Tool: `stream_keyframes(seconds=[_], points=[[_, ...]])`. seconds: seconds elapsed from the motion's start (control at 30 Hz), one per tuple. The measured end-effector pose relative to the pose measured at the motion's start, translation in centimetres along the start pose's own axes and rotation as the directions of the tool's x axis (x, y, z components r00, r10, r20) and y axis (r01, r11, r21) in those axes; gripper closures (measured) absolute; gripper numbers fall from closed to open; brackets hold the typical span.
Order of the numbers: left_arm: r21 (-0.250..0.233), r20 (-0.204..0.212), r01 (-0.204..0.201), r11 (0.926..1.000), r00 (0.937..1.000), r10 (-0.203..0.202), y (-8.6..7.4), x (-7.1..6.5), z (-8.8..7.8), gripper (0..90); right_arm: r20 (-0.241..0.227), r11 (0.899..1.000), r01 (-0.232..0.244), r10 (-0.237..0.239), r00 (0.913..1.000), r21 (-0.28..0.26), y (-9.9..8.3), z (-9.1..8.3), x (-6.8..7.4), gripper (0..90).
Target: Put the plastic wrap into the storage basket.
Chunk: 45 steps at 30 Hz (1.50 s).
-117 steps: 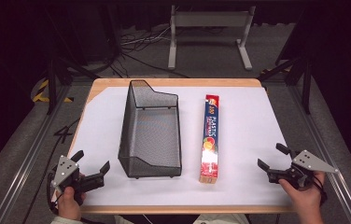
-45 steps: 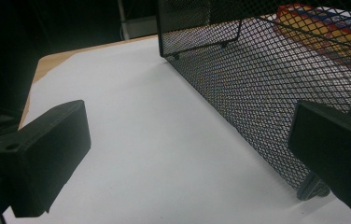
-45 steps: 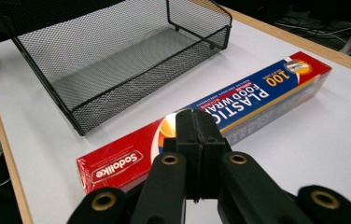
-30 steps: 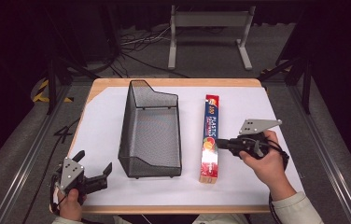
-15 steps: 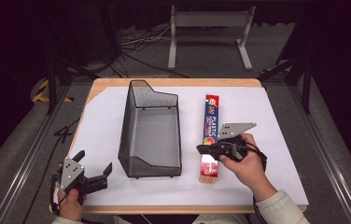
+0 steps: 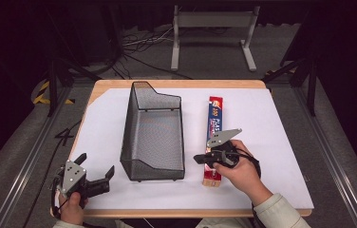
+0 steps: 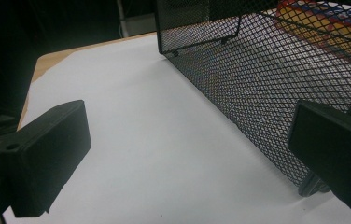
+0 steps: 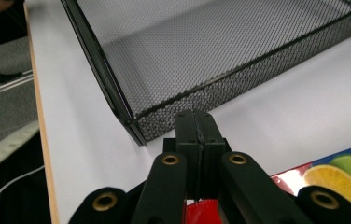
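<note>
The long, flat cardboard box of plastic wrap with fruit pictures (image 6: 214,137) is lying on the white-covered table (image 6: 281,142), just to the right of the black wire-mesh basket (image 6: 153,135) and apart from it. The right gripper (image 6: 200,158) is resting over the near end of this box, and in the right gripper view its fingers (image 8: 197,128) are pressed together with nothing between them; they are pointing toward the corner of the basket. So I judge that the work is only beginning: the box is not yet gripped or lifted, and the basket is looking empty. What is left seems to be almost everything, taking the box and probably bringing it into the basket.

The left gripper (image 6: 104,176) is waiting at the near left edge of the table, and its fingers (image 7: 47,158) are spread wide and holding nothing.

Some things are hard to see. The person's hand is covering part of the box's near end in the high view, so I cannot tell if the gripper is touching the box or is only above it. The printing on the box is too small to read fully.
</note>
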<state>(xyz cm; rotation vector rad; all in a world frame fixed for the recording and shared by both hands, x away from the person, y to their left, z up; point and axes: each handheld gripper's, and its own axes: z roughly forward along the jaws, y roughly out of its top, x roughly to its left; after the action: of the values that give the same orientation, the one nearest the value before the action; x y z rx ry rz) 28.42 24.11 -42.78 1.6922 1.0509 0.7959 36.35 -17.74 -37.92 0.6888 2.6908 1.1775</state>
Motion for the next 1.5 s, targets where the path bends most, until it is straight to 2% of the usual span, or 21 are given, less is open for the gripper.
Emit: stream_keyframes(seconds=[0.03,0.33,0.43,0.6,0.67,0.87,0.97,1.0,1.03,1.3,1.37,1.47,1.5], points=[[0.0,0.0,0.0,1.0,1.0,0.0,0.0,0.0,0.0,0.1,0.0,1.0,-0.004,0.004,1.0,0.026,-0.2,0.5,-0.1,90.0],[0.001,-0.001,-0.001,1.0,1.0,0.001,0.0,0.0,0.0,0.1,-0.006,0.995,0.001,0.0,1.0,0.099,-0.5,1.9,-0.2,90.0],[0.004,0.0,-0.003,1.0,1.0,0.003,0.0,0.0,0.1,0.1,-0.007,0.991,0.002,-0.001,1.0,0.135,-0.6,2.3,-0.2,90.0],[0.008,-0.001,-0.007,0.9999,1.0,0.007,0.0,-0.1,0.2,0.1,-0.015,0.981,0.03,-0.028,0.9995,0.192,-0.6,2.6,-0.1,90.0],[0.009,0.0,-0.008,0.9999,1.0,0.008,0.0,-0.1,0.2,0.1,-0.013,0.974,0.054,-0.052,0.9985,0.219,-0.3,2.5,0.1,90.0],[0.009,0.0,-0.005,0.9999,1.0,0.005,-0.1,-0.1,0.1,0.1,0.018,0.948,0.067,-0.076,0.9969,0.312,0.2,2.5,0.6,90.0],[0.008,-0.003,-0.004,1.0,1.0,0.004,-0.1,0.0,0.0,0.1,0.016,0.936,0.038,-0.047,0.9988,0.351,0.0,1.9,0.4,90.0],[0.007,-0.004,-0.002,1.0,1.0,0.002,-0.1,0.1,0.0,0.1,0.016,0.936,0.038,-0.047,0.9988,0.351,0.0,1.9,0.4,90.0],[0.007,-0.005,0.0,1.0,1.0,0.0,-0.2,0.1,0.0,0.1,0.023,0.926,0.024,-0.035,0.9991,0.376,-0.1,1.5,0.3,90.0],[0.009,-0.007,-0.005,0.9999,1.0,0.005,-0.1,0.0,0.0,0.1,0.028,0.923,-0.028,0.019,0.9994,0.383,-1.4,-0.1,-0.5,90.0],[0.009,-0.007,-0.006,0.9999,1.0,0.007,-0.1,0.0,0.0,0.1,0.04,0.918,-0.05,0.037,0.9985,0.393,-1.8,-0.6,-0.7,90.0],[0.009,-0.005,-0.005,0.9999,1.0,0.005,-0.1,-0.1,0.0,0.1,0.053,0.918,-0.071,0.055,0.9971,0.391,-2.3,-1.3,-1.0,90.0],[0.008,-0.006,-0.006,1.0,1.0,0.006,-0.1,-0.1,0.0,0.1,0.069,0.912,-0.083,0.06,0.9958,0.401,-2.5,-1.6,-1.0,90.0]])
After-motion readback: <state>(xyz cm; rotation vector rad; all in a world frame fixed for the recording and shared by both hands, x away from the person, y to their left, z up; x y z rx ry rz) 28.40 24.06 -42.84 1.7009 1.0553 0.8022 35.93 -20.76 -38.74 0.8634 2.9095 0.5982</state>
